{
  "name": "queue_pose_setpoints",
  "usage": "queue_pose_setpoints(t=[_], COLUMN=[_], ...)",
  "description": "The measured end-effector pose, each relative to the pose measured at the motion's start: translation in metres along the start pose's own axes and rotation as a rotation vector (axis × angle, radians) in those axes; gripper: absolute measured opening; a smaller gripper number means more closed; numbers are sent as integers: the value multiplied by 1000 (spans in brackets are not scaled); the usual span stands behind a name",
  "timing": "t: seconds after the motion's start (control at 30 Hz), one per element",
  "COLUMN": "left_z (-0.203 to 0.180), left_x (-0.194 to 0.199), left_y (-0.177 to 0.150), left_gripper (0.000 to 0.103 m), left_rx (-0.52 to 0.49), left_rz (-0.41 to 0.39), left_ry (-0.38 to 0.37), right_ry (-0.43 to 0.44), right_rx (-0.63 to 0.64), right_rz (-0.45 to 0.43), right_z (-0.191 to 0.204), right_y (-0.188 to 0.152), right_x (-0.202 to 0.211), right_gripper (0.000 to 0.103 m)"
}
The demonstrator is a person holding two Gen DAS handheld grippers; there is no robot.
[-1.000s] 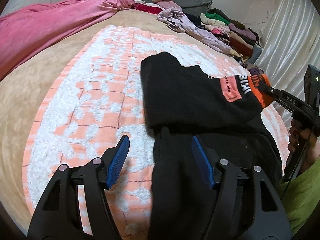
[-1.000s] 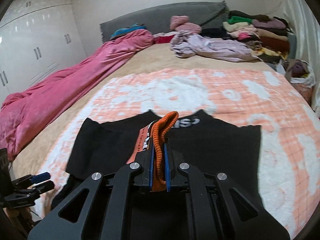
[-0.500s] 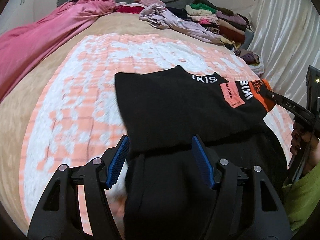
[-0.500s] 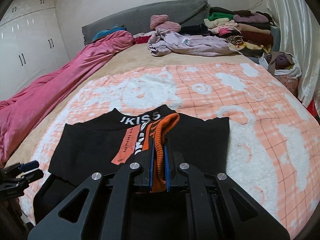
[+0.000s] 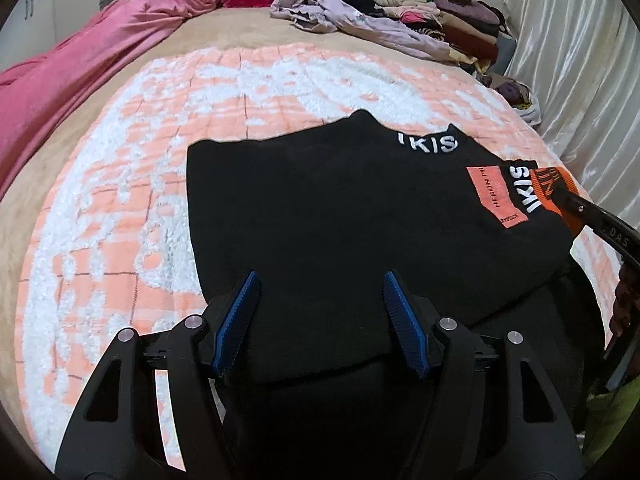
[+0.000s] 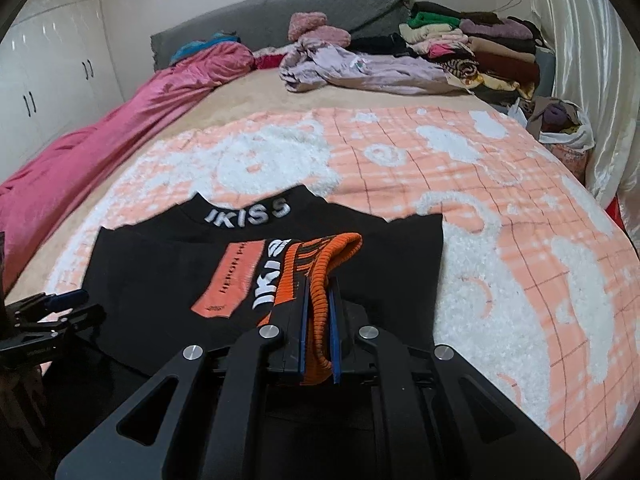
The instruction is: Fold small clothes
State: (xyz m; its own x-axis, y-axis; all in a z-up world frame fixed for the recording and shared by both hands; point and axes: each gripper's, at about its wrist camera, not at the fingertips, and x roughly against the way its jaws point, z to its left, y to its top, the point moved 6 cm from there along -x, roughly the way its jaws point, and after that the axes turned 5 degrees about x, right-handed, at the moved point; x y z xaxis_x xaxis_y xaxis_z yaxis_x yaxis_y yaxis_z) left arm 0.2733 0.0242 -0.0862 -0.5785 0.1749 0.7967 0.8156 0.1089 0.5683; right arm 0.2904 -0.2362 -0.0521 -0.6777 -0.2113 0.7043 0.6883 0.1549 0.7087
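Note:
A black sweater (image 5: 340, 200) with white "IKISS" lettering on its collar lies flat on the orange-and-white blanket (image 5: 120, 200). One sleeve is folded across its chest. My right gripper (image 6: 318, 280) is shut on that sleeve's orange ribbed cuff (image 6: 340, 248), just above the sweater's body. In the left wrist view the cuff (image 5: 548, 188) and right gripper (image 5: 568, 196) sit at the right edge. My left gripper (image 5: 320, 320) stands open over the sweater's near left part, pads clear of the cloth. It also shows in the right wrist view, where the left gripper (image 6: 52, 308) is at the left edge.
A pink duvet (image 6: 120, 128) runs along the bed's left side. A lilac garment (image 6: 360, 68) and a stack of folded clothes (image 6: 472, 52) lie near the headboard. A bag of clothes (image 6: 560, 120) and a curtain are on the right. A person's hand (image 5: 624, 300) holds the right gripper.
My left gripper has moved right, from over the blanket's edge to over the black sweater. The right gripper has sunk a little with the cuff, nearer the sweater's chest.

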Motion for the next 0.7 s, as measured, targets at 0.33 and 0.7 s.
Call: queue_pose_setpoints(t=[0.33,0.7], left_z=[5,13], left_x=[0,26], left_y=[-8,-15], left_gripper=[57,57], left_rx=[11,49], left_rz=[-12,-64], left_ry=[-41,-88], right_ry=[-44,-113], right_rx=[2,-16], right_rz=[108,89], right_z=[-5,-15], right_y=[-29,-28], right_x=[-25,-10], right_gripper=[8,25])
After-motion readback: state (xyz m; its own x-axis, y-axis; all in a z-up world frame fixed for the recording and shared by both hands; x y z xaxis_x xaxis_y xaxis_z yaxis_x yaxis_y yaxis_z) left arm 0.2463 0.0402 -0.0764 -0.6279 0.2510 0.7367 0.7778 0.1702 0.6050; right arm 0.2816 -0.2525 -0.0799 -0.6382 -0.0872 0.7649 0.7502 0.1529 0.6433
